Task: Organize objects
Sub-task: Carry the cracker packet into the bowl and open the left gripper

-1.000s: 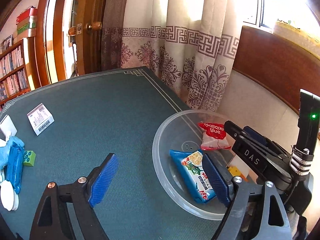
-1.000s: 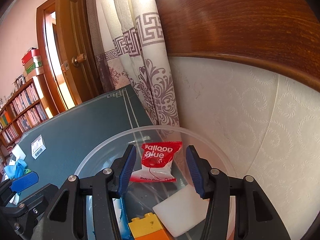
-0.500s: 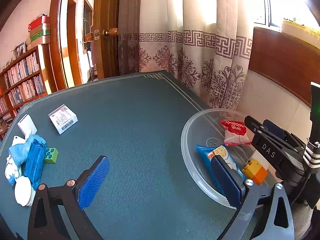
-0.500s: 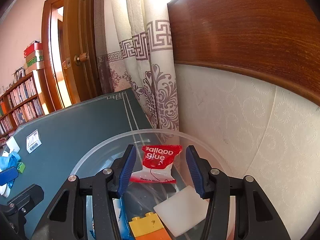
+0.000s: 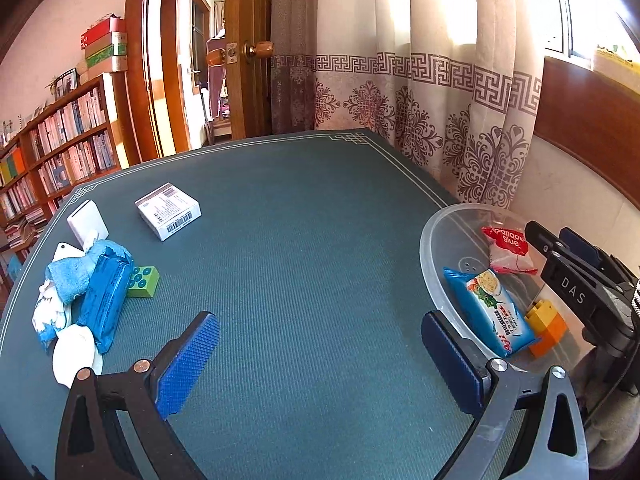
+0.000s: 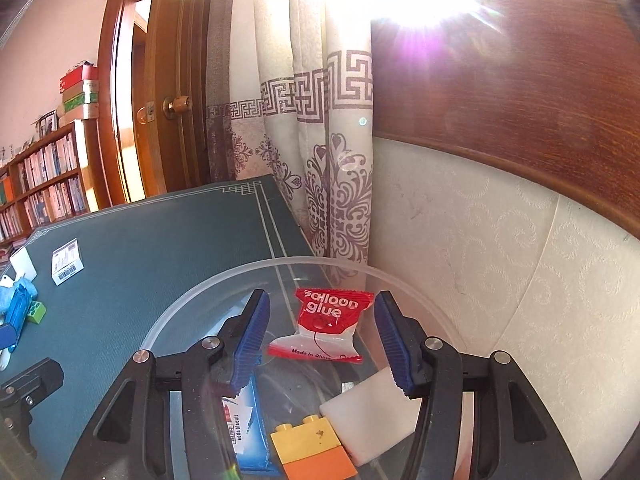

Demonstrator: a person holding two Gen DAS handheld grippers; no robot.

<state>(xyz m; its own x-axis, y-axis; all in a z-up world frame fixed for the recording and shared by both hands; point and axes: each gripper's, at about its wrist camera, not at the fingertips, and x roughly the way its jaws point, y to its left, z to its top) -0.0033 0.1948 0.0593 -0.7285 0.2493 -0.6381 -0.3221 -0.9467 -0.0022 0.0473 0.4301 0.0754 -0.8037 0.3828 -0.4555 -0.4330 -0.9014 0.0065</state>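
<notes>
I have the left gripper (image 5: 320, 360) spread wide and empty, the right gripper (image 6: 318, 344) opening over the bowl (image 5: 434, 240); the light, crinkly glue packet (image 6: 326, 326) lies inside, untouched, best pinched across its flat middle.

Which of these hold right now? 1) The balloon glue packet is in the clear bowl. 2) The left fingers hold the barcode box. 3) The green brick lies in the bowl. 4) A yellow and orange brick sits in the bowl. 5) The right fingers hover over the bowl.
1) True: the balloon glue packet lies in the clear bowl.
2) False: the left gripper is wide open and empty; the barcode box lies far off on the table.
3) False: the green brick is on the table, beside a blue packet.
4) True: the yellow and orange brick is there.
5) True: the right gripper is above it, its fingers opening, gripping nothing.
</notes>
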